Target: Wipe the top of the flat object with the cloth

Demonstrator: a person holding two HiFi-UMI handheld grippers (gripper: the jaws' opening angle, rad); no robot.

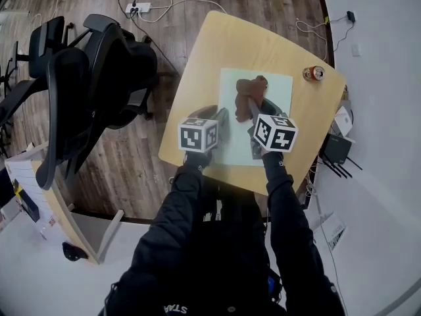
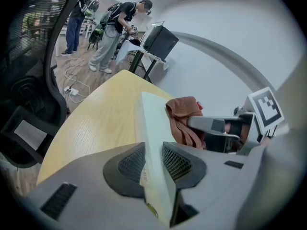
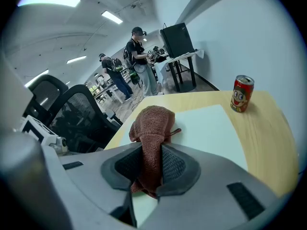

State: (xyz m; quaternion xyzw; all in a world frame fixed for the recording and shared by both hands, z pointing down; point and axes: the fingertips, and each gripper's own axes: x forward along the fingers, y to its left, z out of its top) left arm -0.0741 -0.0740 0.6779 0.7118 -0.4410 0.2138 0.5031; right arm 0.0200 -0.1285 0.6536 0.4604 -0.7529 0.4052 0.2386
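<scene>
Black office chairs [image 1: 85, 84] stand on the wood floor at the left of the head view, beside a rounded, pale-wood counter [image 1: 197, 51]. The person, in dark sleeves, holds one tool in each hand over the counter. The left hand-held gripper [image 1: 219, 118] is closed on the left edge of the flat object [image 1: 276, 87], a thin pale-green sheet lying near the middle of the counter. In the left gripper view, both mesh pads of that hand-held gripper [image 2: 153, 162] press against the two faces of the sheet's edge [image 2: 153, 128]. A brown cloth [image 1: 250, 94] lies bunched on top of the flat object, toward its far side. The right hand-held gripper [image 1: 253, 114] pinches the cloth's near end. The right gripper view shows the fabric [image 3: 151, 123] squeezed between the pads of that hand-held gripper [image 3: 151, 164], the rest heaped on the sheet [image 3: 211, 128] just ahead. A red drink can [image 1: 314, 73] stands upright near the counter's far right corner, well apart from the flat object. People with backpacks [image 3: 141, 61] stand in the room behind.
</scene>
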